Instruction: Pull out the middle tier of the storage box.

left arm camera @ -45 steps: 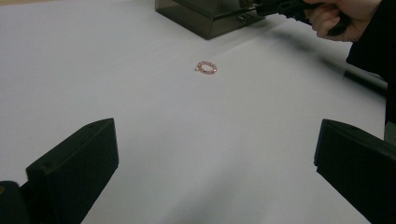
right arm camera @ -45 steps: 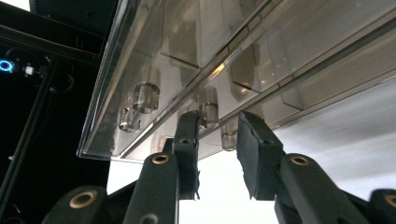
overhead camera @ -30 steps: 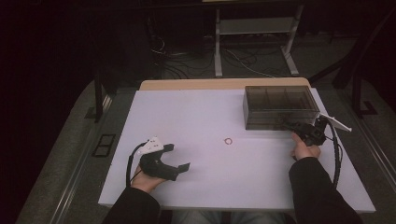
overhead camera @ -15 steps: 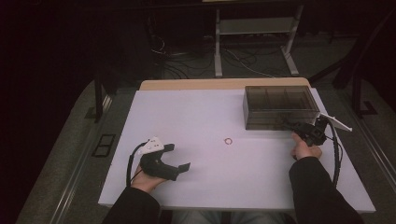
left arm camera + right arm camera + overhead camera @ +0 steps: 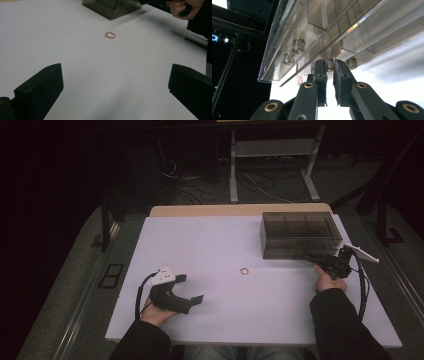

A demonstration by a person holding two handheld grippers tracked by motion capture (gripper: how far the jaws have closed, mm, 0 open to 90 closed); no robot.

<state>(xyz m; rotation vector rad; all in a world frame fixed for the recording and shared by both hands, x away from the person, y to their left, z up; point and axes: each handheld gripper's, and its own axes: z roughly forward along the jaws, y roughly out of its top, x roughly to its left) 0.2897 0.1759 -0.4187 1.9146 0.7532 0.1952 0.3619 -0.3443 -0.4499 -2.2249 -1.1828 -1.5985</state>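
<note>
A smoky clear box (image 5: 300, 234) with small drawers stands at the table's far right. My right gripper (image 5: 307, 256) reaches its front face; in the right gripper view the gripper (image 5: 329, 68) is shut on a small clear drawer knob (image 5: 329, 64), with other knobs (image 5: 298, 45) beside it. A small pink bead ring (image 5: 244, 271) lies on the white table (image 5: 210, 245) in the middle. My left gripper (image 5: 190, 289) rests near the front left, open, with nothing between its jaws. In the left gripper view the ring (image 5: 109, 35) lies well ahead of that gripper (image 5: 113, 100), with the box (image 5: 112, 7) beyond it.
A wooden strip (image 5: 240, 210) edges the table's far side. Behind it stand a metal frame (image 5: 272, 155) and floor cables (image 5: 190, 185) in the dark. The right hand (image 5: 183, 8) appears at the top right of the left gripper view.
</note>
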